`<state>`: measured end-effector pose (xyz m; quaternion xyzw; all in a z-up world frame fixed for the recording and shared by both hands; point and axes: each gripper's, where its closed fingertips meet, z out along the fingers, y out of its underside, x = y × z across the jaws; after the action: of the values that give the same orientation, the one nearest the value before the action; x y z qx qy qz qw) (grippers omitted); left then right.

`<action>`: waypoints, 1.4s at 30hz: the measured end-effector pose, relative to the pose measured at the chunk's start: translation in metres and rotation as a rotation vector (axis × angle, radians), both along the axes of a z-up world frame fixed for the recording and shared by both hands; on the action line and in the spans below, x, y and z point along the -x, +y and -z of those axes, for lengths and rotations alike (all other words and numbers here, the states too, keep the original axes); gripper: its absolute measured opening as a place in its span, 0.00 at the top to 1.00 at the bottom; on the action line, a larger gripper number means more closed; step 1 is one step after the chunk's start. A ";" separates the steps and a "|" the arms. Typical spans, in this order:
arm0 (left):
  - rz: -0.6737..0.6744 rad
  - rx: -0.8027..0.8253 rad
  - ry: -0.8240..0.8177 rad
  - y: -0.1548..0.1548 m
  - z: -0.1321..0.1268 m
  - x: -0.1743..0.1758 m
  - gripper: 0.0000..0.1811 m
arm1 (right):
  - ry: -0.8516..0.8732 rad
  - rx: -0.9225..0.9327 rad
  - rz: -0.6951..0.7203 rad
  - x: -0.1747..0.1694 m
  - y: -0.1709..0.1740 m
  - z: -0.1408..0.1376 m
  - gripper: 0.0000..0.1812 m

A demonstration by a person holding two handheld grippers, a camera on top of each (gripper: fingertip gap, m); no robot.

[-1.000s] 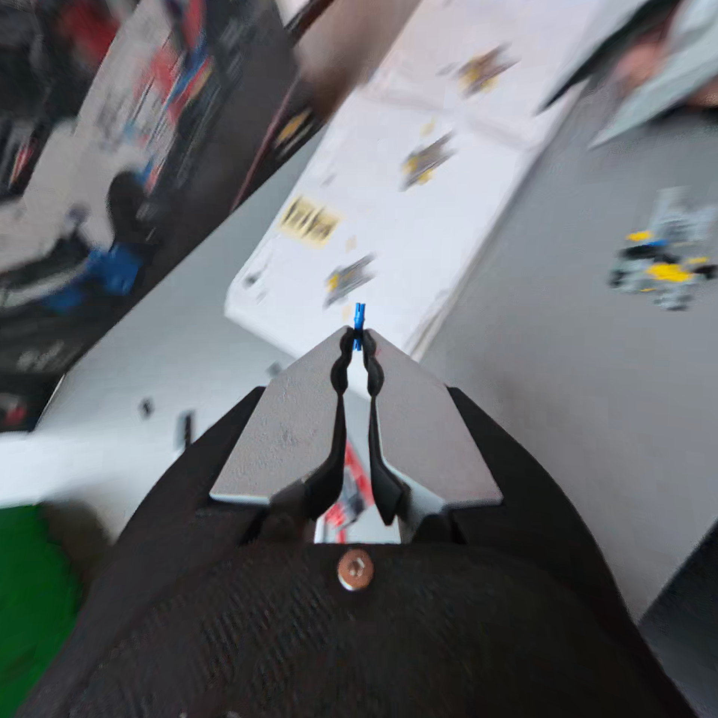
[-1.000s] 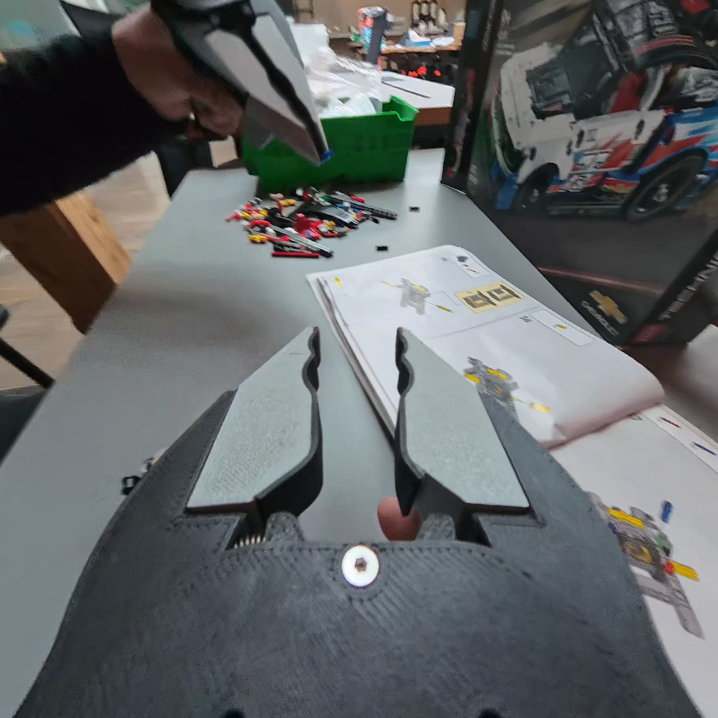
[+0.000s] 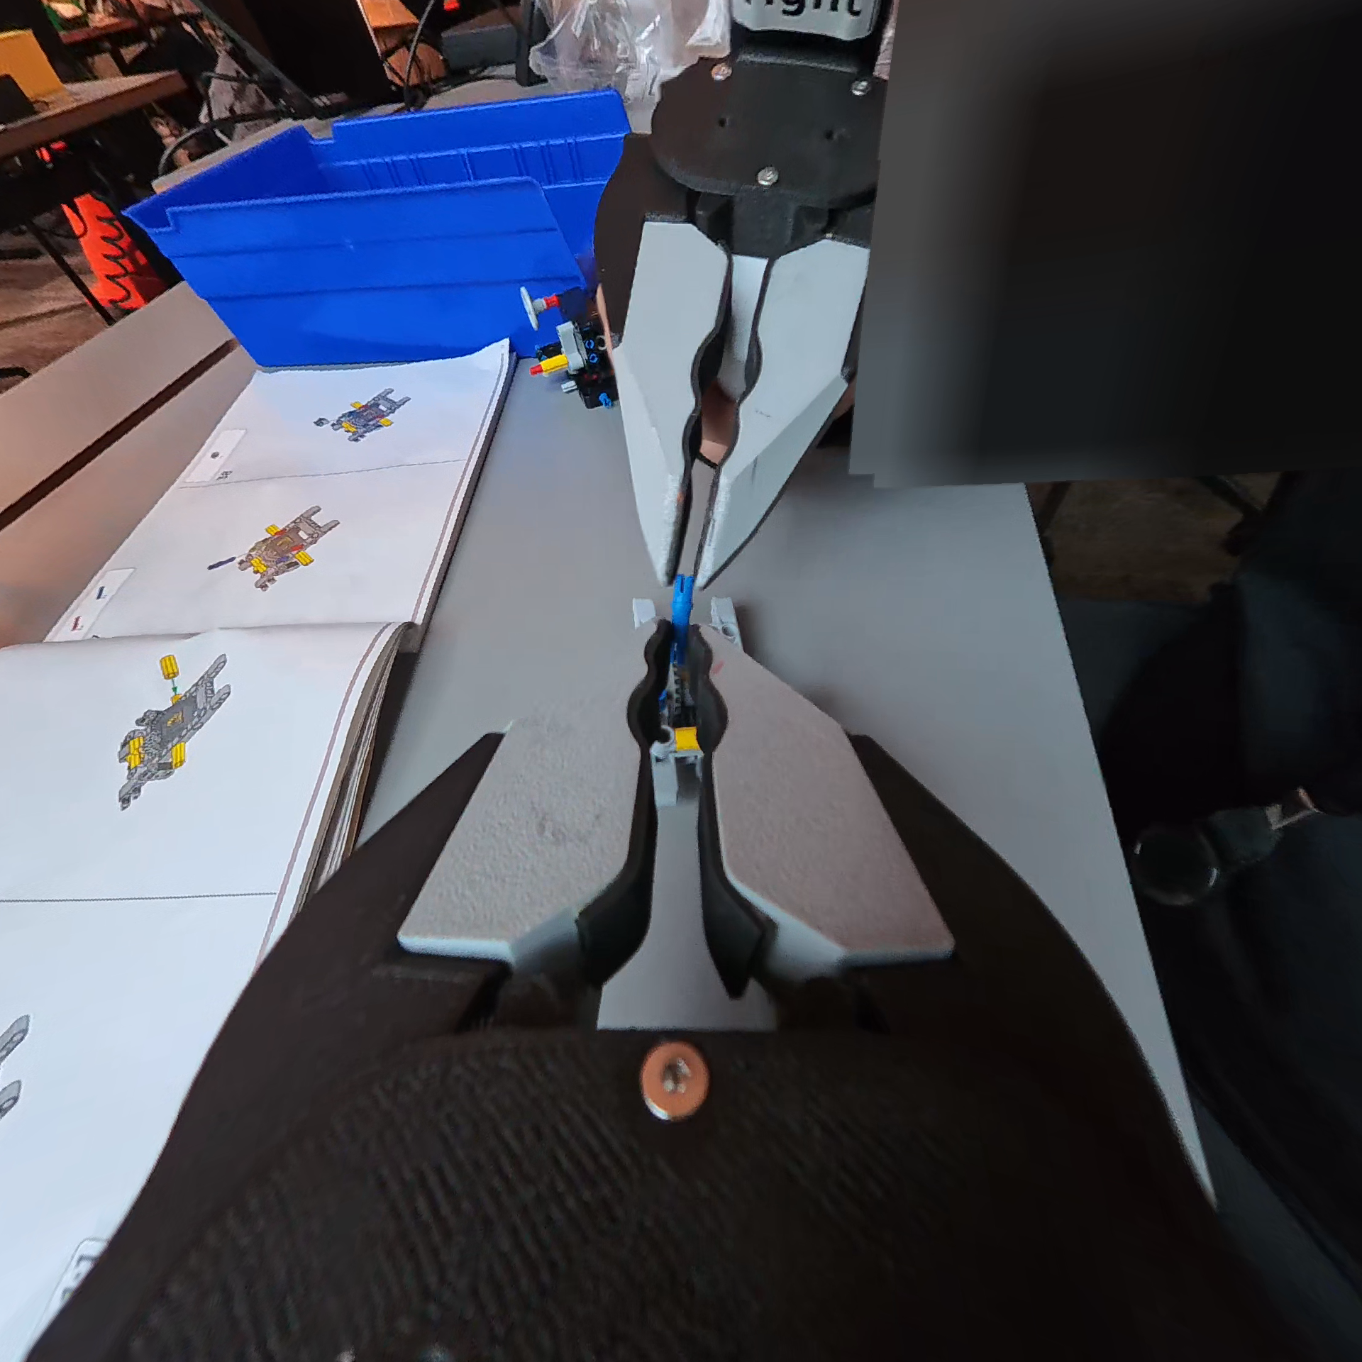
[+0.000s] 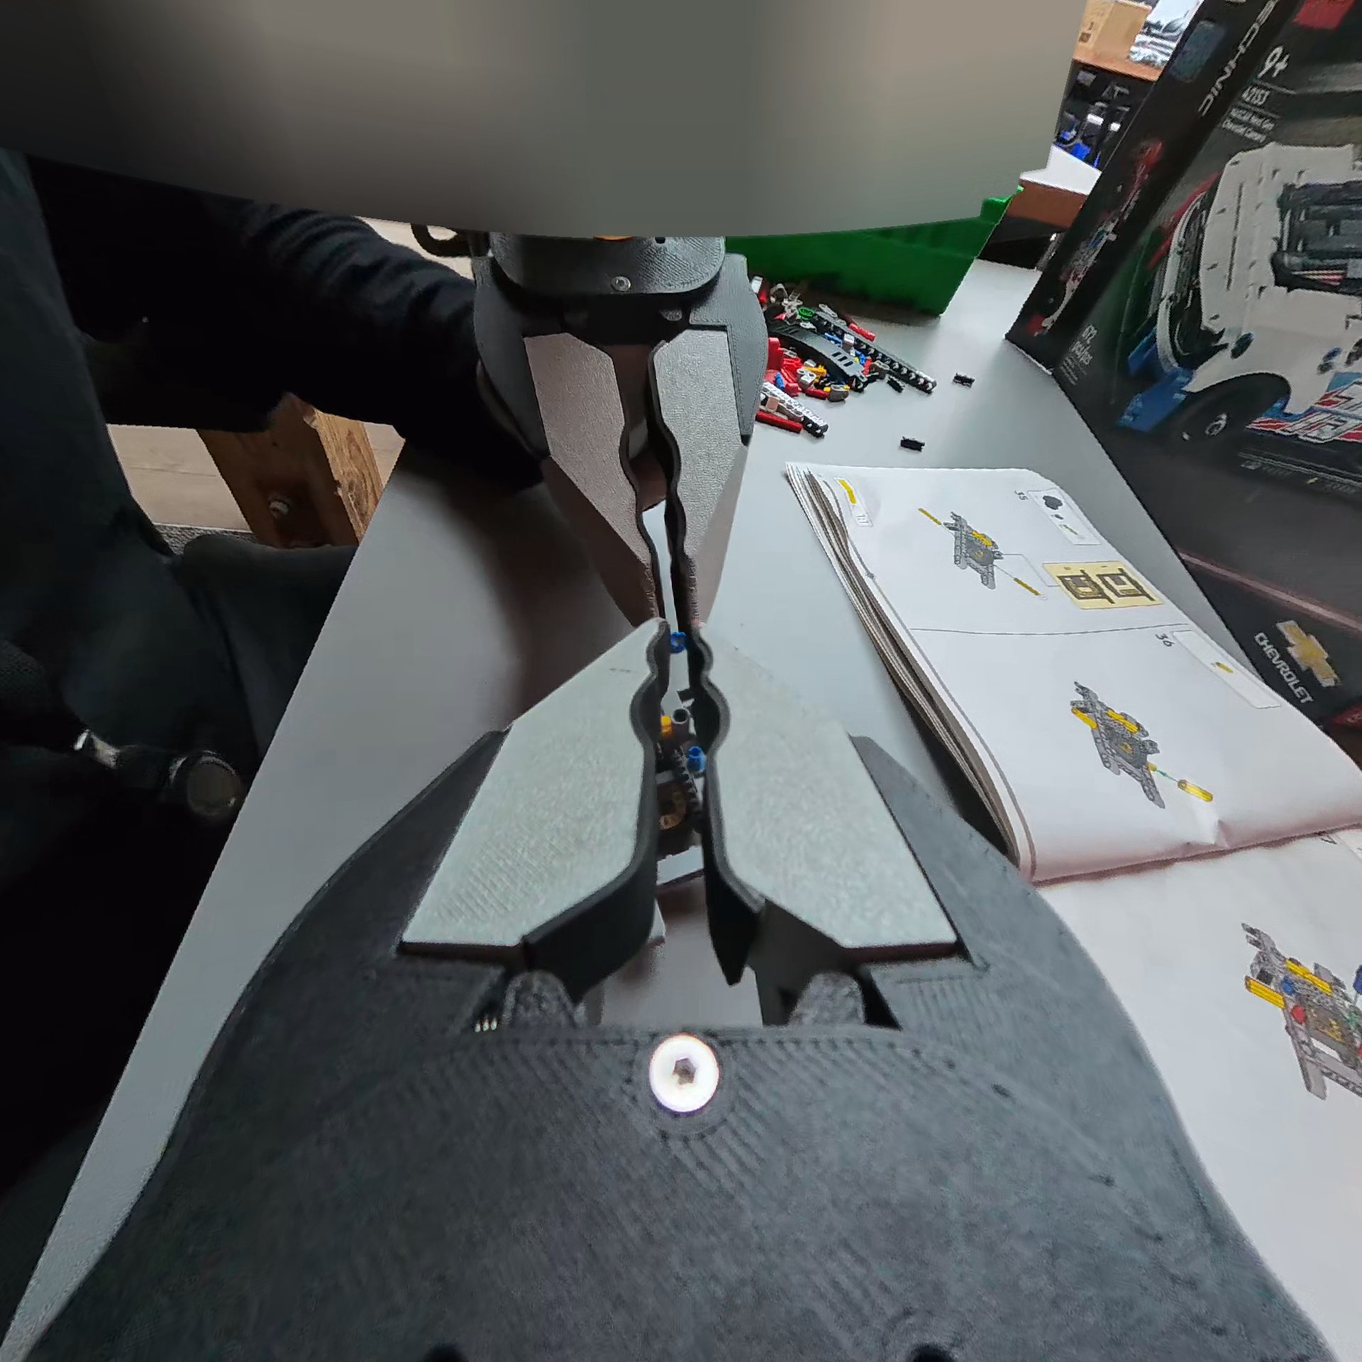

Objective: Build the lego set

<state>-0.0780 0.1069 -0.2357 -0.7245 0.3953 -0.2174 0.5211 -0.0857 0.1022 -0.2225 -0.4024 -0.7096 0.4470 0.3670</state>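
Grey table (image 3: 847, 700) carries everything; it runs between the person's seat and the set's tall printed box (image 4: 1253, 309), which stands upright at the far edge.

Blue bin (image 3: 383, 243) sits behind the open instruction booklet (image 3: 243, 575). The booklet lies flat and spread just beside the working spot, probably so the current step can be read while both hands are busy.

Loose parts pile (image 4: 825, 368) lies in front of a green bin (image 4: 870, 265), well apart from the work.

Left tool (image 3: 678, 634) is narrowed down on a thin blue pin (image 3: 682, 604), which sticks out past its tips. Right tool (image 4: 682, 648) faces it tip to tip, its jaws drawn nearly together just at the pin's free end. Whether the right one actually pinches the pin I cannot tell; the tips hide the contact.

Partly built chassis (image 3: 674, 744), grey with yellow bits, rests on the table directly under both tools, seen only through the slots between the fingers. My reading: the pin is being lined up above it, or passed across for a better hold, before pressing in.

A second small black assembly (image 3: 582, 361) waits near the blue bin.
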 end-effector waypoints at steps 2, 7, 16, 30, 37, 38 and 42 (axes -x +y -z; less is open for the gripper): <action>-0.010 0.007 -0.005 0.002 0.001 0.001 0.99 | -0.009 -0.008 0.009 0.001 0.002 0.002 0.99; -0.006 -0.006 -0.022 0.001 -0.002 0.000 1.00 | -0.034 -0.034 0.018 0.001 0.002 0.005 0.97; -0.009 -0.013 0.016 -0.003 0.002 0.002 0.99 | -0.064 -0.047 0.013 0.003 -0.004 0.007 0.97; -0.001 0.004 0.017 -0.004 0.008 0.000 0.99 | -0.137 -0.072 0.038 0.002 -0.005 0.015 0.99; -0.031 0.096 -0.032 0.001 0.015 0.010 0.88 | -0.148 -0.030 0.115 -0.008 0.006 0.009 0.99; -0.030 0.118 -0.022 0.000 0.019 0.011 0.83 | -0.155 -0.028 0.131 -0.012 0.009 0.008 0.99; 0.021 0.211 0.004 -0.007 0.030 0.007 0.73 | -0.240 -0.022 0.159 -0.029 0.014 0.013 1.00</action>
<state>-0.0851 0.0995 -0.2658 -0.7718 0.3787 -0.2618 0.4387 -0.0566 0.1157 -0.2353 -0.5037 -0.7191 0.3576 0.3182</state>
